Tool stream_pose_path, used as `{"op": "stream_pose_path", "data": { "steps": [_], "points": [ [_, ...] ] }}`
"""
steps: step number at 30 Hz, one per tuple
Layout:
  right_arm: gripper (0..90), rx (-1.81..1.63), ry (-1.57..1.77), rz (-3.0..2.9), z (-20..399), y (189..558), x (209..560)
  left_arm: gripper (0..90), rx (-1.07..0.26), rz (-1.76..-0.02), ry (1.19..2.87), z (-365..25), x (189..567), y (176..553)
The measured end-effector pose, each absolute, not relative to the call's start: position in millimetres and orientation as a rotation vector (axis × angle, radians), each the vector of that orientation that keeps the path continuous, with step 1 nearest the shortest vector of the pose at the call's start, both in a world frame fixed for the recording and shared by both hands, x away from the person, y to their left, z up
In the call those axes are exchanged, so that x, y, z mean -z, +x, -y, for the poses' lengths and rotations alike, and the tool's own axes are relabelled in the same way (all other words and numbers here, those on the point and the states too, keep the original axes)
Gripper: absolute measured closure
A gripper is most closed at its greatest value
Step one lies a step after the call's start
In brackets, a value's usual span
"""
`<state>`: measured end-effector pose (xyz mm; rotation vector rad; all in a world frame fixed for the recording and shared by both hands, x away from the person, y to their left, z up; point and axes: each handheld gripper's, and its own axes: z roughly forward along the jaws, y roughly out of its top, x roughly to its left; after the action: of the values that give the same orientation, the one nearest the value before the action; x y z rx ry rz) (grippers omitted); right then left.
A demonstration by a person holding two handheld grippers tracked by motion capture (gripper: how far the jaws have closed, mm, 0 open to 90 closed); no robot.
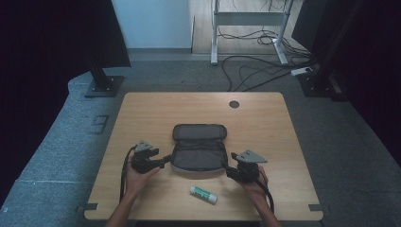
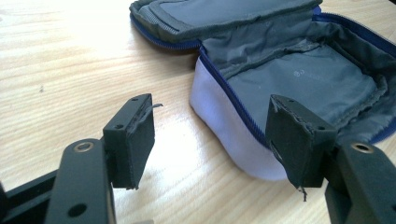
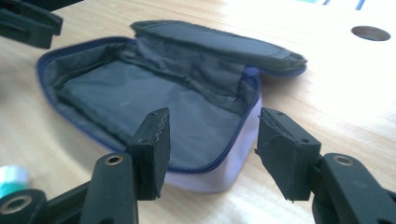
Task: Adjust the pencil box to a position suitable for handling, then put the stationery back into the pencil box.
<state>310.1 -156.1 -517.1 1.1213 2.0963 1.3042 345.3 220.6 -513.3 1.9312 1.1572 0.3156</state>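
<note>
High view: a grey fabric zip pouch with blue zipper trim and a pale outer wall (image 1: 199,153) lies unzipped and spread flat at the middle of the light wooden table (image 1: 142,109), a hand-held gripper at each end.

Just beside the pouch's left end, the left gripper (image 1: 166,159) has its jaws spread wide with nothing between the pads. At the pouch's right end, the right gripper (image 1: 229,169) is likewise parted and empty, apart from the pouch's pale wall. Near the pouch's front edge lies a white glue stick with a green label (image 1: 204,194). Beyond the pouch's lid, a round dark cable hole (image 1: 234,104) sits in the tabletop.
</note>
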Motion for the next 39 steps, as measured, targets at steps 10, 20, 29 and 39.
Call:
{"op": "stream_pose_path", "data": {
  "steps": [10,20,29,39],
  "points": [
    [42.6,-1.332,1.065,-2.200,155,285,519,33.3,-0.304,-1.193,1.939,-242,523,330],
    [43.2,-1.376,1.015,-2.238,144,275,516,33.9,-0.319,-1.243,1.905,-254,533,325],
    [41.9,-1.380,0.954,-2.305,132,271,518,34.1,-0.329,-1.240,1.908,-255,536,325],
    [42.5,-1.398,0.903,-2.346,118,261,517,34.0,-0.327,-1.249,1.912,-263,538,325]
  ]
}}
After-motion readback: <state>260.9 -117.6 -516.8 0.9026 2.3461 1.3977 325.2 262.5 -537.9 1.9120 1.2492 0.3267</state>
